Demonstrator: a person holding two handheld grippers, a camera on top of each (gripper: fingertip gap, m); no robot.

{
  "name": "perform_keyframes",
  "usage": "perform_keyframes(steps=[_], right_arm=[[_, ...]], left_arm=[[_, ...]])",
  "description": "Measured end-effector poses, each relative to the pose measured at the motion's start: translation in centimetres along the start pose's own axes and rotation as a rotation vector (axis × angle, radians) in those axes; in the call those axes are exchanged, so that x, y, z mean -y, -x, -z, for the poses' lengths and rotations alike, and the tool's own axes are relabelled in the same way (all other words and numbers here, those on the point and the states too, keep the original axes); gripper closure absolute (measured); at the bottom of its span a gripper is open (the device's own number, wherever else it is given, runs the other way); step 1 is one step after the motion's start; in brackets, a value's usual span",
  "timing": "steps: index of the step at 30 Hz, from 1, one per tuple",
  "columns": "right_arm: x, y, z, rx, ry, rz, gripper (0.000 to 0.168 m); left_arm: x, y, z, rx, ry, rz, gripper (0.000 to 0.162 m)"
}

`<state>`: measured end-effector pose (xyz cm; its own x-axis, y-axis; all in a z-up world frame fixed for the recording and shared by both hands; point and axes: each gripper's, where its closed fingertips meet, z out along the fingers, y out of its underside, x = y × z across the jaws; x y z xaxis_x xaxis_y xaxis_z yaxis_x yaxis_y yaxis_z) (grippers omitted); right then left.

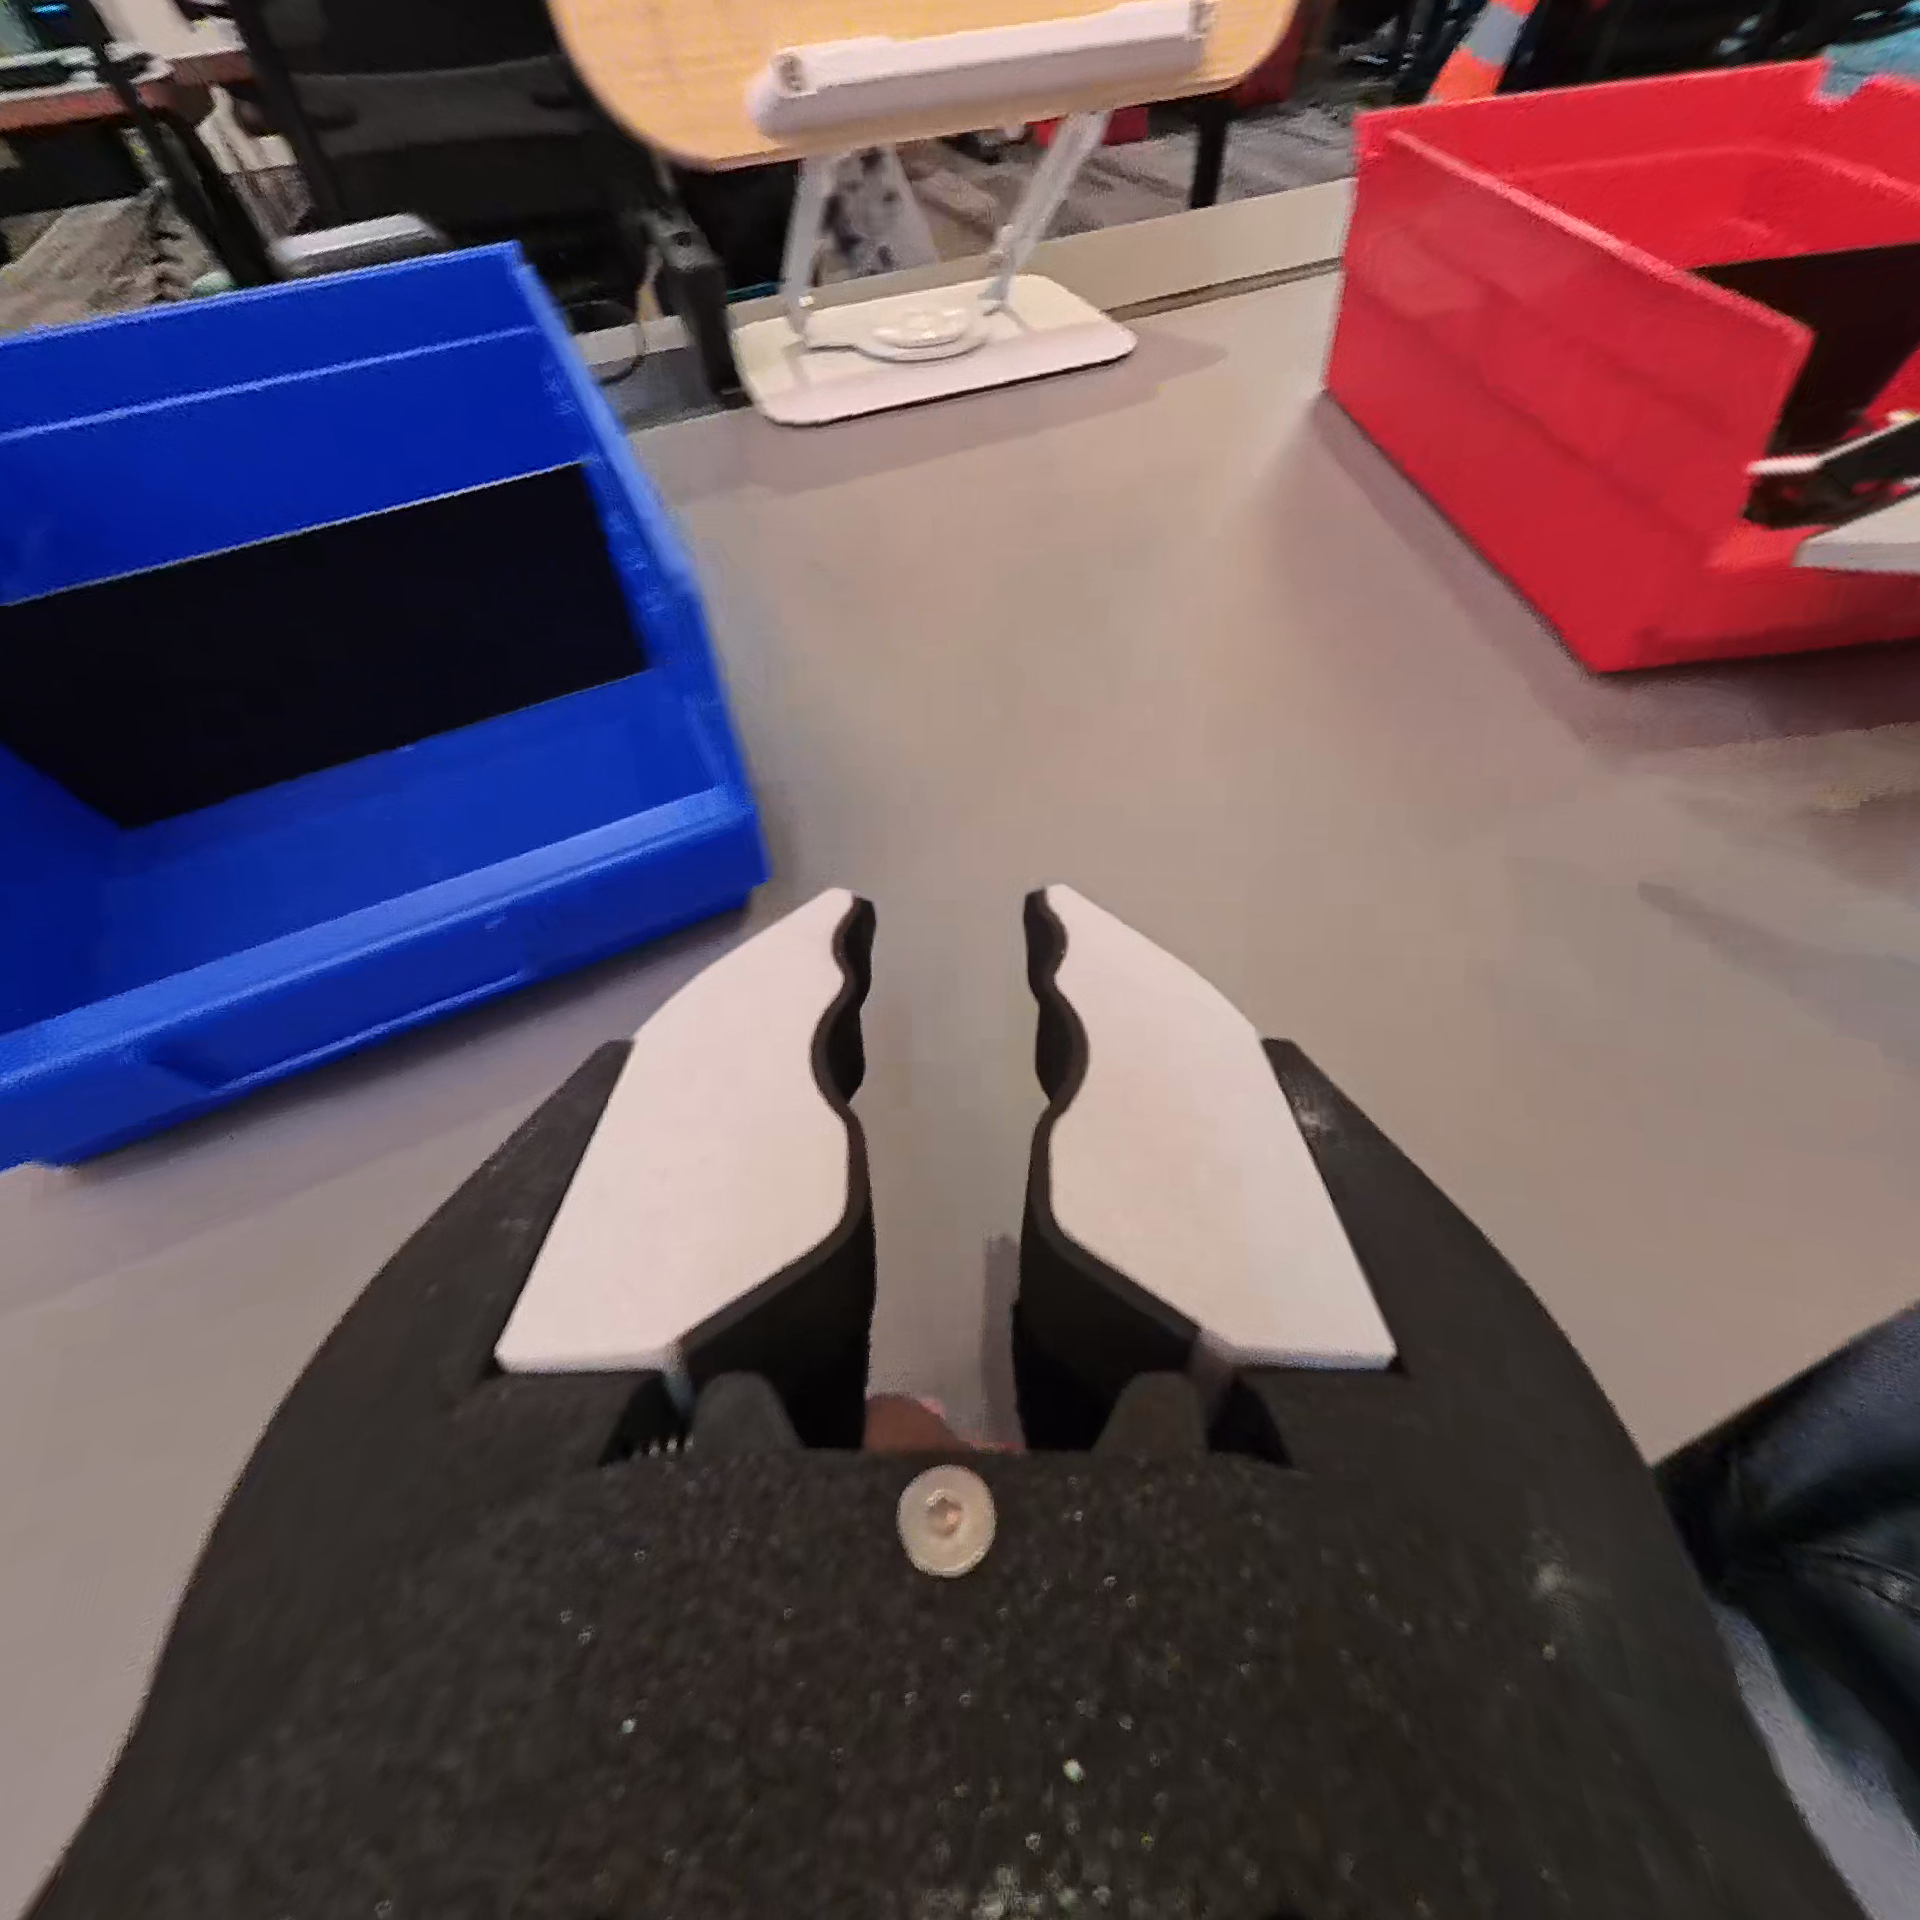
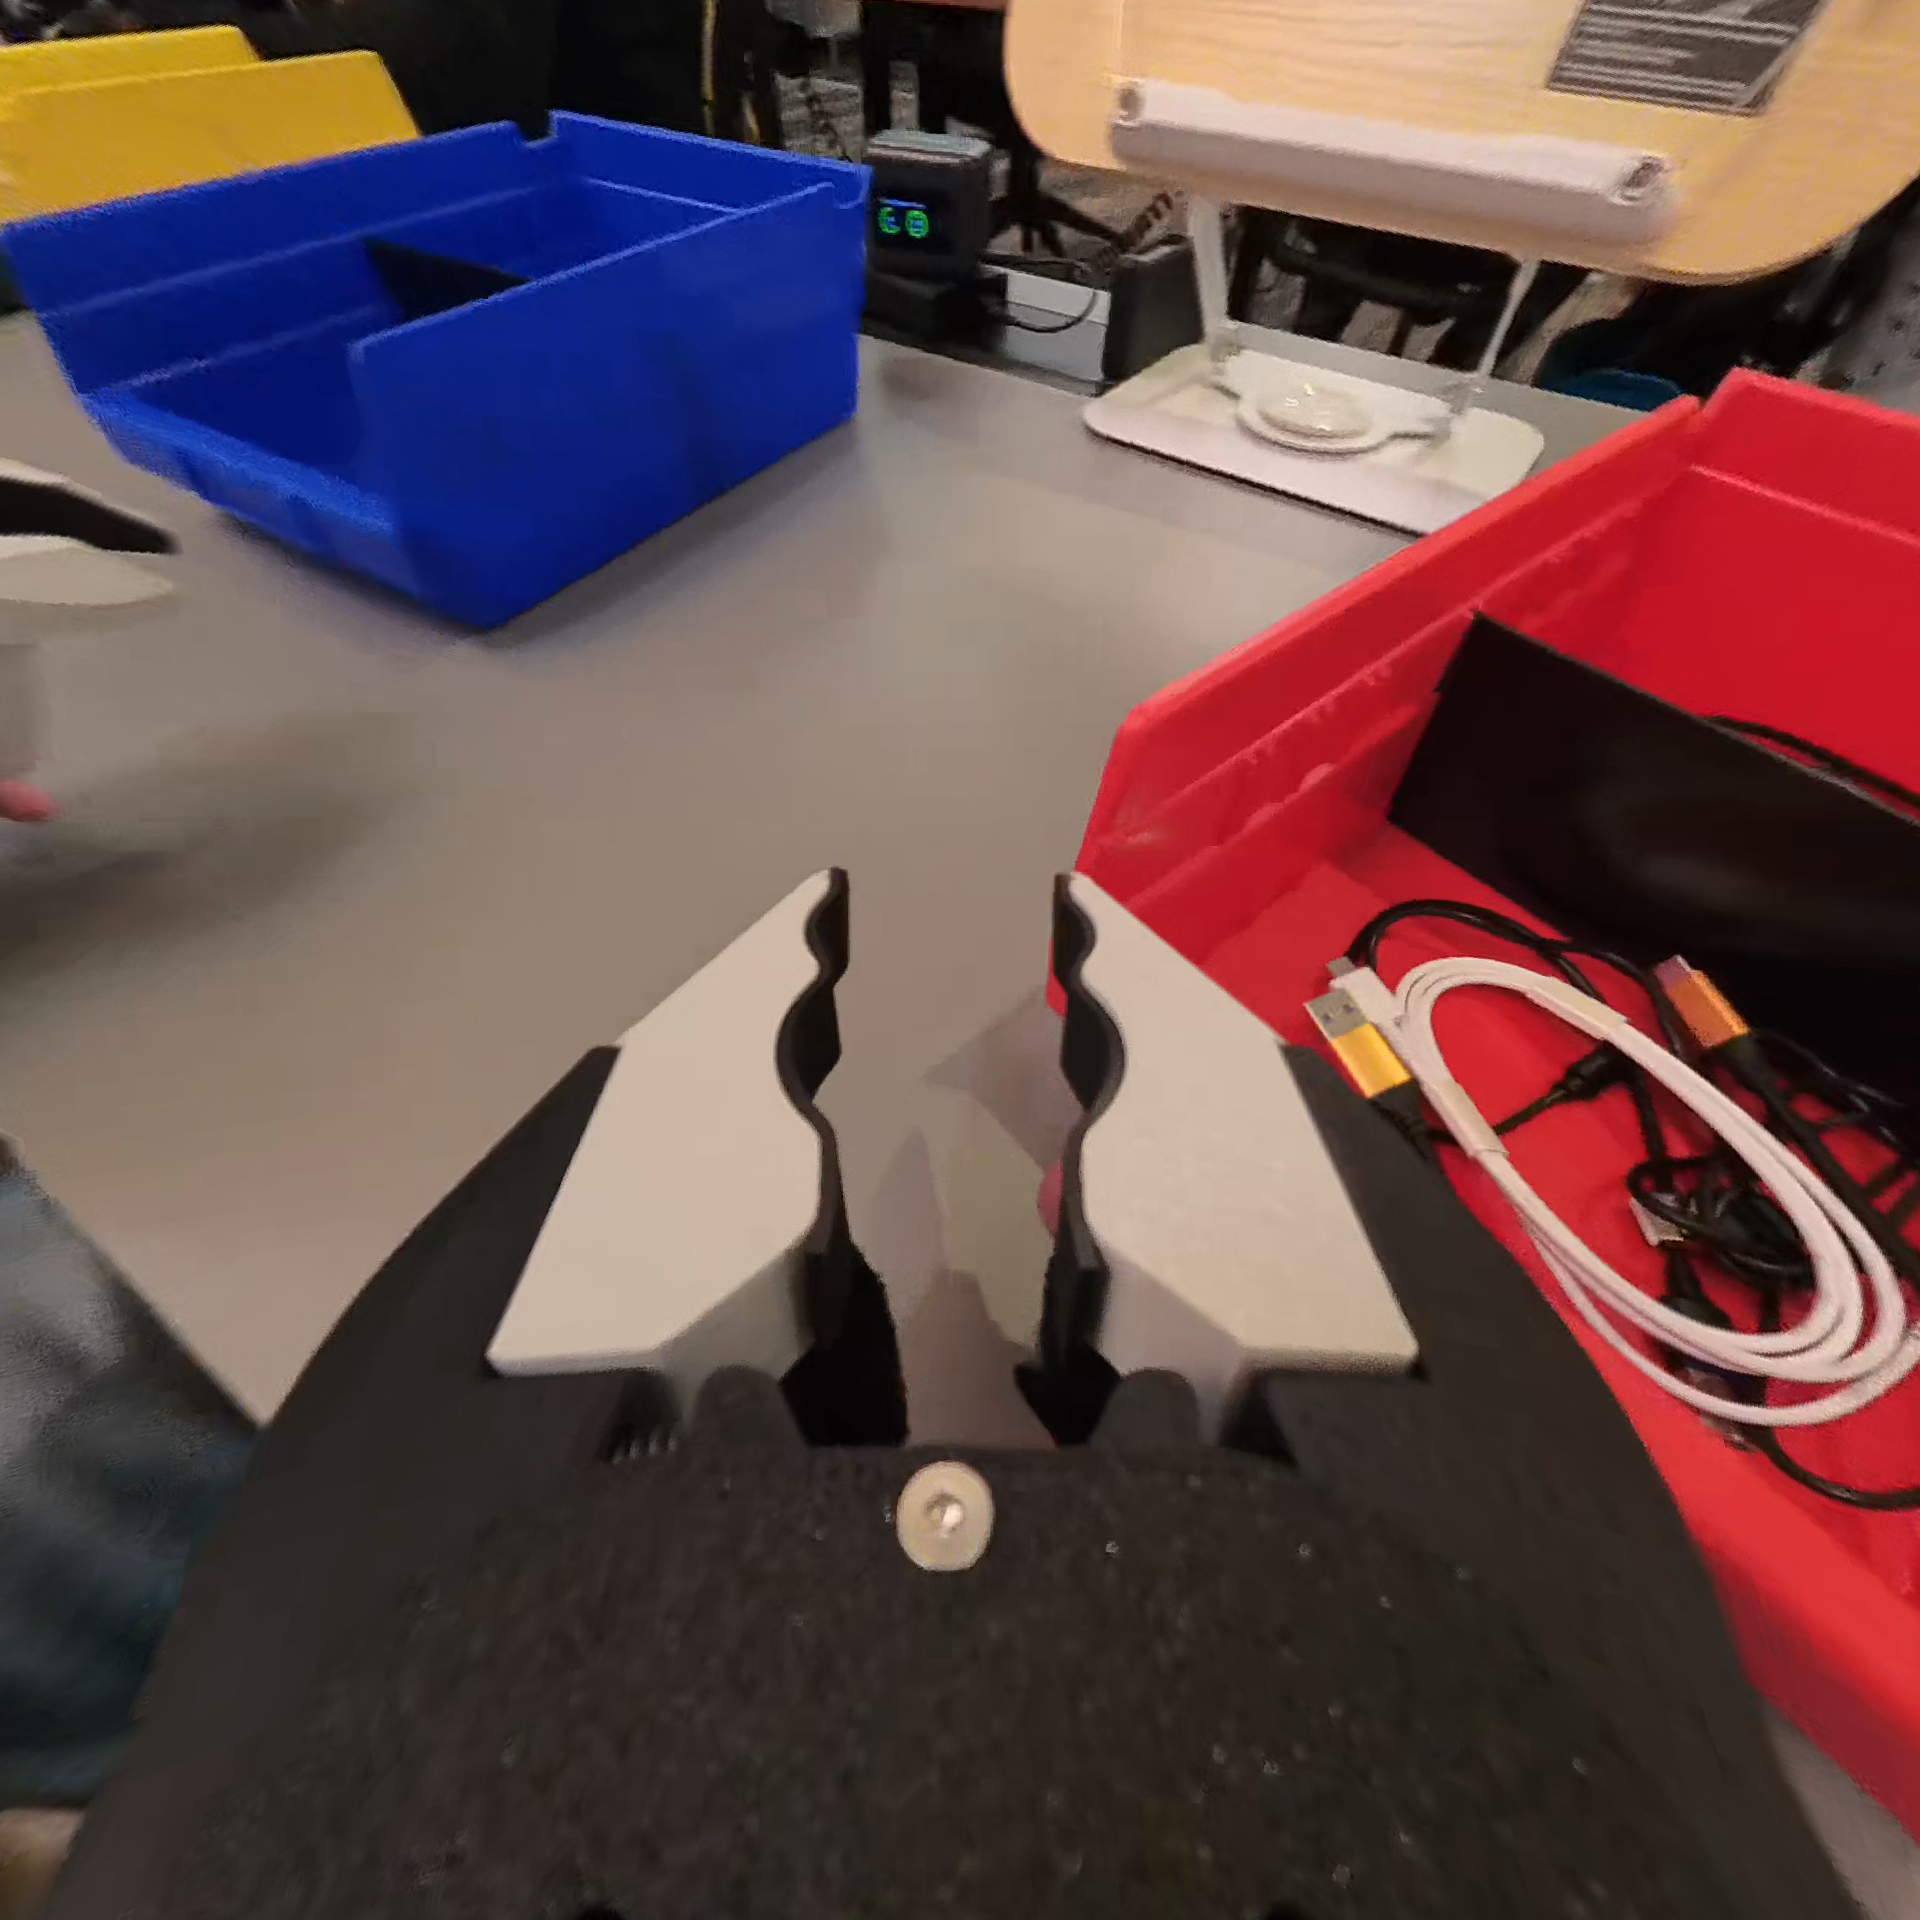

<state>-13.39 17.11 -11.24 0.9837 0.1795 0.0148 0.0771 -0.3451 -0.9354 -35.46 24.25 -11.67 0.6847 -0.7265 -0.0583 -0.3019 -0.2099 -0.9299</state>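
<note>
My left gripper (image 1: 948, 914) hovers over bare grey table (image 1: 1195, 675), jaws parted, holding nothing, blue bin (image 1: 364, 935) just beside it. My right gripper (image 2: 951, 894) is likewise apart and empty at the red bin (image 2: 1299, 748) wall, near the white cable (image 2: 1662, 1143) tangled with black ones. Blue bin's interior is dark and unreadable; the red bin is cut off.

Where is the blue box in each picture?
Left wrist view: the blue bin fills the left side, close by the left gripper, which is open and empty.
Right wrist view: the blue bin sits at the upper left, far across the grey table from the open right gripper.
Shared landmark: the white stand at the table's far edge, between the blue bin and the red bin.
</note>
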Motion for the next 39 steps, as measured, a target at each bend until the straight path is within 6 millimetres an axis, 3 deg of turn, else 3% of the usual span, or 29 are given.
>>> perform_keyframes(steps=[2, 4, 6, 8, 11, 14, 16, 18, 21, 23, 25, 30, 33, 36, 39], right_arm=[[0.6, 0.2, 1.4, -0.013, -0.019, 0.009, 0.135], [2.5, -1.7, 3.6, -0.102, -0.121, -0.003, 0.135], [3.5, -5.6, 6.4, -0.258, -0.22, -0.04, 0.136], [3.3, -10.9, 10.3, -0.494, -0.312, -0.1, 0.145], [0.8, -16.4, 14.4, -0.708, -0.308, -0.178, 0.139], [-2.5, -18.4, 14.6, -0.717, -0.214, -0.266, 0.126], [-3.9, -18.5, 13.6, -0.667, -0.168, -0.337, 0.12], [-4.8, -18.1, 12.4, -0.631, -0.12, -0.361, 0.121], [-6.6, -17.5, 10.1, -0.616, -0.012, -0.326, 0.129], [-7.5, -17.7, 9.5, -0.663, 0.071, -0.304, 0.151], [-7.1, -17.6, 9.7, -0.703, 0.063, -0.253, 0.164], [-6.6, -16.1, 9.8, -0.757, 0.063, -0.214, 0.165], [-5.3, -15.6, 9.4, -0.733, 0.02, -0.221, 0.165], [-3.8, -14.8, 8.0, -0.709, -0.004, -0.192, 0.165], [-2.4, -13.1, 5.4, -0.648, -0.016, -0.154, 0.165]], left_arm=[[0.8, -3.0, -0.6, -0.067, -0.015, -0.021, 0.133], [1.3, -6.6, -1.7, -0.149, -0.015, -0.031, 0.131], [1.8, -10.2, -3.2, -0.214, -0.004, -0.044, 0.129], [2.4, -12.7, -5.3, -0.218, -0.002, -0.082, 0.135], [4.2, -16.7, -8.1, -0.314, -0.04, -0.101, 0.126], [6.8, -19.7, -10.5, -0.387, -0.08, -0.02, 0.115], [8.0, -20.8, -12.4, -0.382, -0.087, 0.033, 0.111], [7.7, -21.7, -14.2, -0.376, -0.042, 0.033, 0.116], [6.4, -21.8, -15.9, -0.313, 0.012, -0.017, 0.123], [5.5, -21.8, -16.4, -0.289, 0.05, -0.048, 0.141], [5.2, -20.7, -16.7, -0.192, 0.069, -0.132, 0.155], [4.9, -19.7, -16.1, -0.13, 0.064, -0.122, 0.158], [5.0, -18.7, -15.2, -0.113, 0.05, -0.093, 0.158], [5.4, -16.9, -14.2, -0.062, 0.023, -0.105, 0.158], [5.4, -13.7, -13.0, 0.008, 0.017, -0.086, 0.158]])
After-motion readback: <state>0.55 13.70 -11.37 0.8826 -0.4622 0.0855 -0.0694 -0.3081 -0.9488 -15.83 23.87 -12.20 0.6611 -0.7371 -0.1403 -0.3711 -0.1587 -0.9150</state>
